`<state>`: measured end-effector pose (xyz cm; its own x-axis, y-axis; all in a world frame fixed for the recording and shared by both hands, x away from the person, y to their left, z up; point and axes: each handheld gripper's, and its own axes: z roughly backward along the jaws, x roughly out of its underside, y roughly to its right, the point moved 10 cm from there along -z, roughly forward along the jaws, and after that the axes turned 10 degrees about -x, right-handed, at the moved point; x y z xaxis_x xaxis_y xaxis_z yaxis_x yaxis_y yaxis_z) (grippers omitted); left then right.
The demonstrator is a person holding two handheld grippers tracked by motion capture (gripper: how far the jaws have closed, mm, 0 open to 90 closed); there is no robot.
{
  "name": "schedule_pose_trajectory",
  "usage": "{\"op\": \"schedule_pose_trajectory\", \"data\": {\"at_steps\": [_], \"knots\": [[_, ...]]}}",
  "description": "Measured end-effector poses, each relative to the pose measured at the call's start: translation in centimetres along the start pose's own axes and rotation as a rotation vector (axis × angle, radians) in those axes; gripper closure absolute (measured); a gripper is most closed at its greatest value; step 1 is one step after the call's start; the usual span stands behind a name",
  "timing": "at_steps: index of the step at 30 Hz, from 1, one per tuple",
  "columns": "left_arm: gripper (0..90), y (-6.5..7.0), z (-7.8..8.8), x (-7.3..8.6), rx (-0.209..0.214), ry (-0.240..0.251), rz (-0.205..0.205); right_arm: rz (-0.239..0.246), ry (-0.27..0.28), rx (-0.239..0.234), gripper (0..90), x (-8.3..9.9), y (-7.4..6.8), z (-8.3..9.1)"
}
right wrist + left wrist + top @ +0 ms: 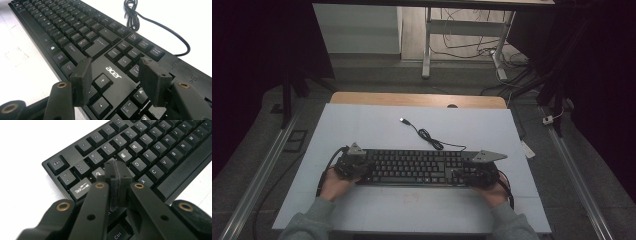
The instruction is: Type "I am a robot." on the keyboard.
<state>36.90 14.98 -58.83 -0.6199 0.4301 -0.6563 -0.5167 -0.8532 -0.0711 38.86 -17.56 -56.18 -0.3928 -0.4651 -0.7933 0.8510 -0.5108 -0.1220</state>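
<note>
Both grippers sit at the ends of a black keyboard (414, 167) lying flat across the near-middle of the white table (362, 125); left gripper (353, 167) at its left end, right gripper (477, 175) at its right end. Left gripper (117, 173) has jaws pressed together with no gap and nothing between them, tips over the Q/W keys beside Tab (81, 190), looks like it's poking or pressing a key; contact with the keycap can't be confirmed. Right gripper (120, 75) has jaws spread wide, hovering over the arrow-key block (102, 82) and acer logo (113, 72), gripping nothing. Step in hand reads as key pressing or positioning at both ends, early on. Next move likely needs the right jaws lowered or narrowed onto a target, kept clear of neighbouring keys. Farther back, the keyboard's cable (429, 137) coils on the table, USB plug (403, 120) loose and unconnected, well apart from both grippers, not in the way. Beyond the table: desk legs and floor wires
</note>
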Motion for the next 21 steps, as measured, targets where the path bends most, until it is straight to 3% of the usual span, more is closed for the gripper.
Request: {"op": "schedule_pose_trajectory", "data": {"at_steps": [21], "knots": [[88.6, 0.41, -0.64, 0.16, 0.001, -0.015, -0.009, 0.005, -0.002, 0.003, 44.6, 0.01, 0.0, -0.09]]}}
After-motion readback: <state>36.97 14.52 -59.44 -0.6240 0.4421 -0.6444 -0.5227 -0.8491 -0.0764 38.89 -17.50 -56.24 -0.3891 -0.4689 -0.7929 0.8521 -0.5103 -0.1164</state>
